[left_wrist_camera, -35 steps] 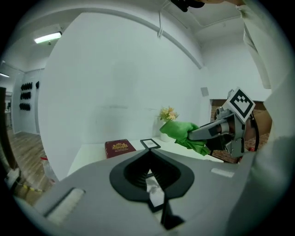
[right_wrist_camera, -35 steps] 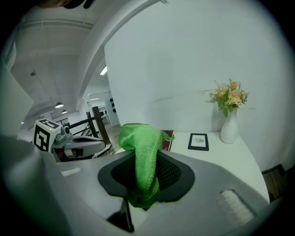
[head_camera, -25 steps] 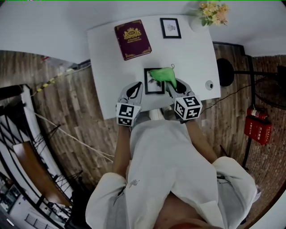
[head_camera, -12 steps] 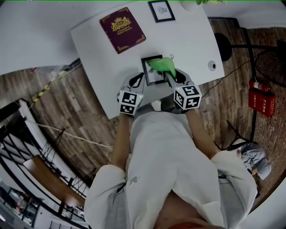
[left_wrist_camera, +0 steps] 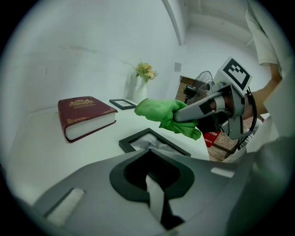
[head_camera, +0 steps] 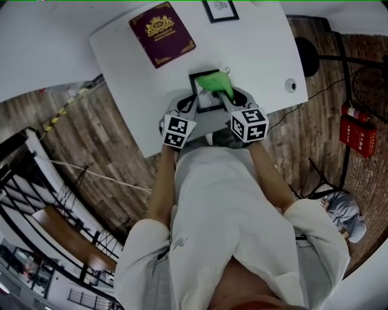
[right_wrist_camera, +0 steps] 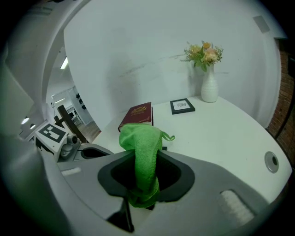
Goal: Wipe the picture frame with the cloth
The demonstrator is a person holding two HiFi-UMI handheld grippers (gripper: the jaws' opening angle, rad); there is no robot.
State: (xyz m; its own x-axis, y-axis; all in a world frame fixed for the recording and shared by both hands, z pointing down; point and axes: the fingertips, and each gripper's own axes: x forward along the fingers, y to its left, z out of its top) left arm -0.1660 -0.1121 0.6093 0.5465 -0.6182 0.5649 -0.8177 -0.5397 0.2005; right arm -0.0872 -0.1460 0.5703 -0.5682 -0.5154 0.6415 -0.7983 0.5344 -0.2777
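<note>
A black picture frame (head_camera: 202,95) lies flat on the white table (head_camera: 254,54), just ahead of both grippers. My right gripper (head_camera: 225,97) is shut on a green cloth (head_camera: 215,83). The cloth is bunched over the frame's far right part. In the left gripper view the cloth (left_wrist_camera: 166,115) hangs slightly above the frame (left_wrist_camera: 152,140), and contact cannot be told. In the right gripper view the cloth (right_wrist_camera: 142,147) hides the frame. My left gripper (head_camera: 187,108) sits at the frame's near left edge. Its jaws stand close together, and the gripper body hides that edge.
A dark red book (head_camera: 161,33) lies at the far left of the table. A small framed picture (head_camera: 219,8) and a white vase of flowers (right_wrist_camera: 208,87) stand at the back. A round cable hole (head_camera: 291,85) sits near the right edge. A red extinguisher (head_camera: 357,128) stands on the floor.
The head view has tipped, so the table now sits higher in the picture. Both grippers have stayed at the frame, and the cloth has shifted slightly left across it.
</note>
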